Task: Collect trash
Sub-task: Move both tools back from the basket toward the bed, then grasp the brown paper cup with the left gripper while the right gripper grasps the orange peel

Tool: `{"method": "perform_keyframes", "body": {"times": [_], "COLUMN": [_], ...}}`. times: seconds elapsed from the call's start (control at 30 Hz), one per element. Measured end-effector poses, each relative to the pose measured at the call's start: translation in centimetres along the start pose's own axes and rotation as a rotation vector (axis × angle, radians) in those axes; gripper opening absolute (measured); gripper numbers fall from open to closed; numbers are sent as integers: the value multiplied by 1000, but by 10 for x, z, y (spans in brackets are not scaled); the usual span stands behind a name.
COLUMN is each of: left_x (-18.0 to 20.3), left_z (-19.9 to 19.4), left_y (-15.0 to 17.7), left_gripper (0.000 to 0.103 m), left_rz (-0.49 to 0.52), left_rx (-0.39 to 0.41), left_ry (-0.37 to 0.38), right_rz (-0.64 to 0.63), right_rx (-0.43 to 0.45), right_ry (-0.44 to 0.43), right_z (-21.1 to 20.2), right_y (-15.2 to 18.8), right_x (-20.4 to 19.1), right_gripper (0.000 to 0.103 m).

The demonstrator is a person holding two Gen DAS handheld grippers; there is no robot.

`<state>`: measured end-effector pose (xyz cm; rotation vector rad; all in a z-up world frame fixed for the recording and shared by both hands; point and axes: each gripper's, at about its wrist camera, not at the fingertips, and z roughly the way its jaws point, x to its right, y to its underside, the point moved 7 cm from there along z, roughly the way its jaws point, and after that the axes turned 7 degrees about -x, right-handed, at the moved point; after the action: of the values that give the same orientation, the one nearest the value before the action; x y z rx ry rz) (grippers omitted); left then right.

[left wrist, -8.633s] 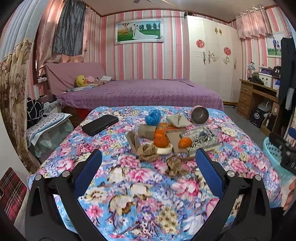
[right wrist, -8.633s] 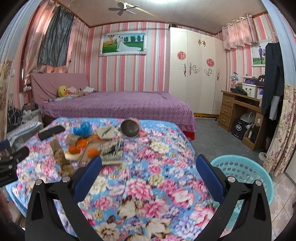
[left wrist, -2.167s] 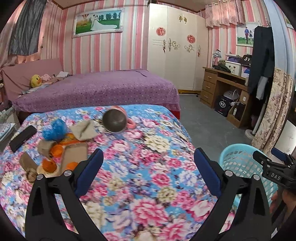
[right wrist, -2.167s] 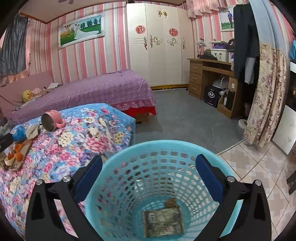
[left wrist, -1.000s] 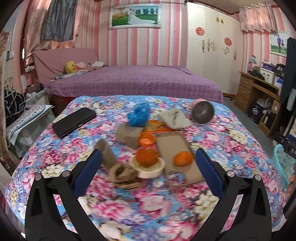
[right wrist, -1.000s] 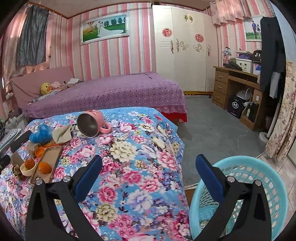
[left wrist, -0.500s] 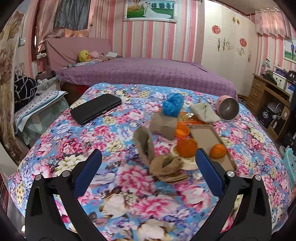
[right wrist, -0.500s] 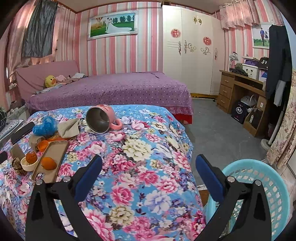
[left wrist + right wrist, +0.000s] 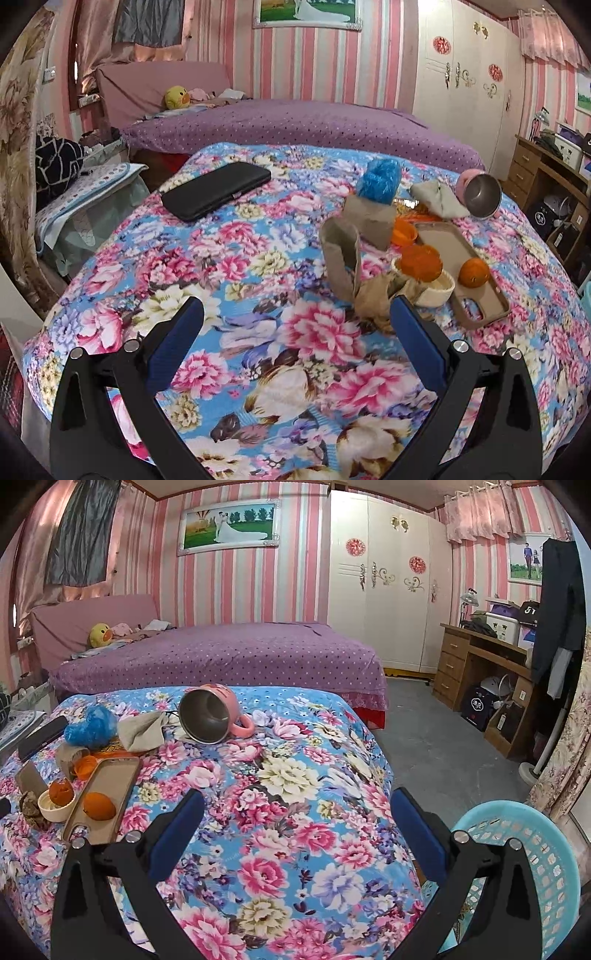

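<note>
In the left wrist view, our left gripper [image 9: 295, 332] hangs over the floral bedspread [image 9: 258, 266] with jaws wide apart and empty. Right of centre lies the trash: crumpled brown paper [image 9: 373, 299] just beyond the right finger, touching a cream cup [image 9: 436, 290] topped with orange peel [image 9: 421, 257].

In the right wrist view, our right gripper [image 9: 295, 812] is likewise spread and empty. The blue basket [image 9: 532, 853] sits at lower right, and a tipped pink mug [image 9: 212, 714] lies in the middle.
</note>
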<state>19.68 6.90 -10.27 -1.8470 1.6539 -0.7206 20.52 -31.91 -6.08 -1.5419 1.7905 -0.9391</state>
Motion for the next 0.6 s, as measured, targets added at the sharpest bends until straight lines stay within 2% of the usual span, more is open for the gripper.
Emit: {"method": "perform_keyframes", "body": {"times": [0.23,0.4,0.47,0.6], "left_x": [7,13,16,27], "left_z": [8,16,23,40], "left_y": [-2,-25,-32,-37], "left_gripper": [97,97,93,63], "left_rz": [-13,-13,-29,-29], "left_rx": [-18,4,-14,-71], "left_ry": [37,43,59,123], "right_rz": [8,6,4,-12], "right_rx": [-10,-15,-18,-34], "right_ry": [-4,-11,-18,-28], "right_z": [5,9,10,15], "right_y": [-2,-3,-3,-1], "right_x": [-1,-3,-6,-16], "right_gripper": [98,98,98,98]}}
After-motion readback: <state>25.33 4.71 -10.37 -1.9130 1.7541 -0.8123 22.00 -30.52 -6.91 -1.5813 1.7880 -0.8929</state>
